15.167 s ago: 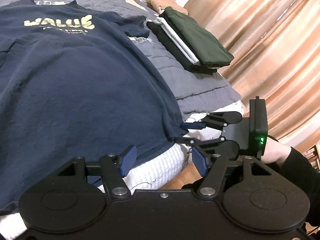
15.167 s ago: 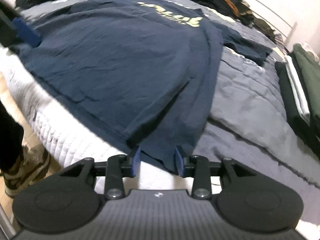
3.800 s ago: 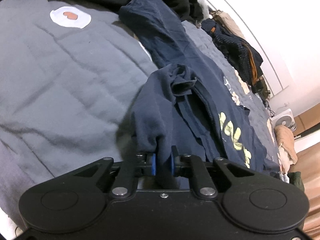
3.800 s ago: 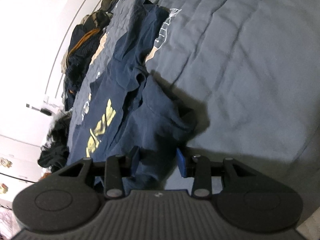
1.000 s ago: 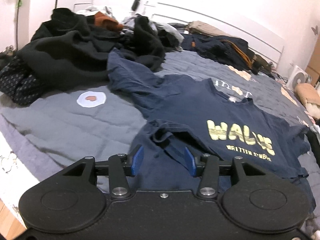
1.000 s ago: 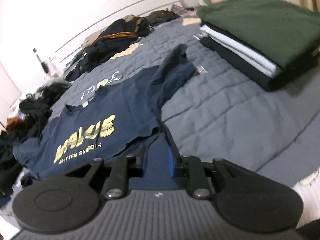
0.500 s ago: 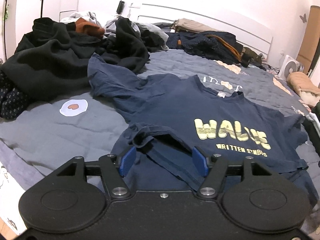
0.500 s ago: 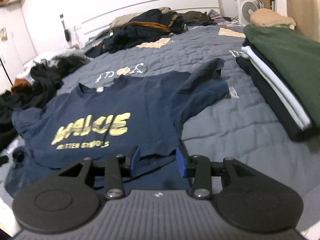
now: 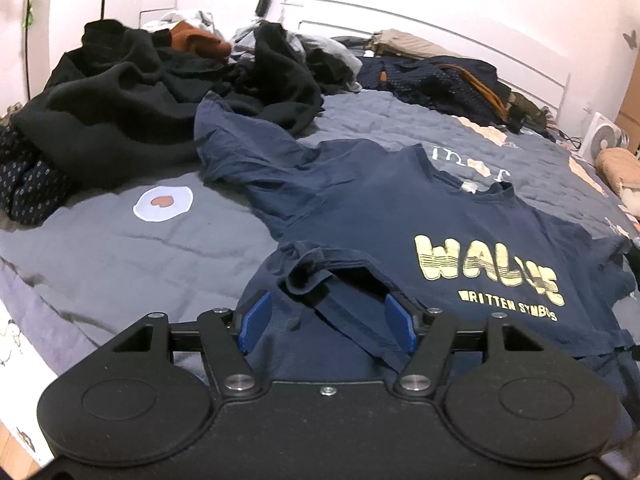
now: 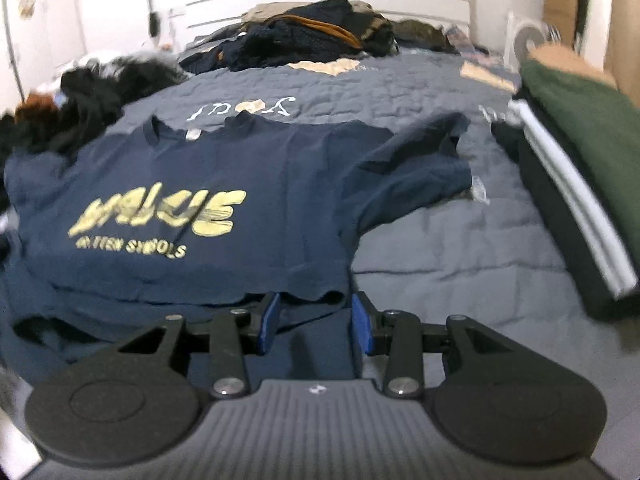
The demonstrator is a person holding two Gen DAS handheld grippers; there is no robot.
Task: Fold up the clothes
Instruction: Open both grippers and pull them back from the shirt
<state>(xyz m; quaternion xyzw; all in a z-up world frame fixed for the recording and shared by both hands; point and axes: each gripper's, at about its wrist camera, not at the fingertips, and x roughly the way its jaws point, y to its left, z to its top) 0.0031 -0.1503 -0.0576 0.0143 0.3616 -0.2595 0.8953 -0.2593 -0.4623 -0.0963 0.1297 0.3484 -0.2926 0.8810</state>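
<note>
- Nearest, the left gripper stands wide apart with nothing between its pads, just above a bunched hem corner of the navy T-shirt.
- The right gripper is likewise spread and empty, at the T-shirt's opposite hem corner.
- The T-shirt lies print-up on the bed, its lower part doubled under or over the chest. The layers are hard to read.
- Judgement: the fold is partly made. A tidy result wants the rumpled corner flattened and both sleeves squared before any further crease.
- Right of the T-shirt sits a folded stack.
- Beyond the T-shirt's collar and left sleeve, loose dark clothes are heaped.
</note>
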